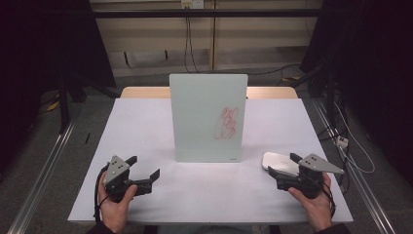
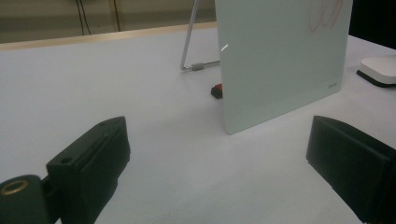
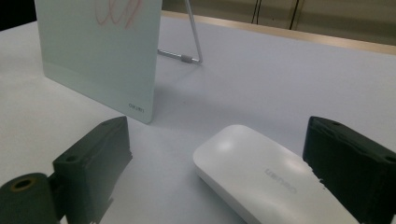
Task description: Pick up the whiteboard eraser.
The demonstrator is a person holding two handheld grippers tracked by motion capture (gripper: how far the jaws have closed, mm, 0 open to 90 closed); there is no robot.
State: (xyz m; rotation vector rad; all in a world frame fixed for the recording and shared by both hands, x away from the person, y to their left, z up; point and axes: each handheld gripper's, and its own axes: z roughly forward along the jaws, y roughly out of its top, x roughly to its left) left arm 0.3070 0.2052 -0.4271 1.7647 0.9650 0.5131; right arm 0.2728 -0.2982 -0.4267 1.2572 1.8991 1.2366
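Note:
A pale glass board [image 1: 208, 117] stands upright at mid-table, propped from behind by a thin metal leg [image 2: 191, 46]; red scribbles [image 1: 227, 123] mark its lower right. A white eraser block [image 1: 278, 161] lies flat right of the board. My right gripper [image 1: 283, 164] is open, its jaws on either side of the eraser's [image 3: 261, 172] near end without closing on it. My left gripper [image 1: 144, 166] rests open near the front left, holding nothing, and points at the board's [image 2: 280, 60] left edge. A small red and black object [image 2: 216, 90] lies behind the board.
The white tabletop [image 1: 146, 122] has a wooden strip at its far edge. Metal rails run along the floor on both sides, and cables hang at the back wall. The eraser [image 2: 380, 69] sits at the far right of the left gripper view.

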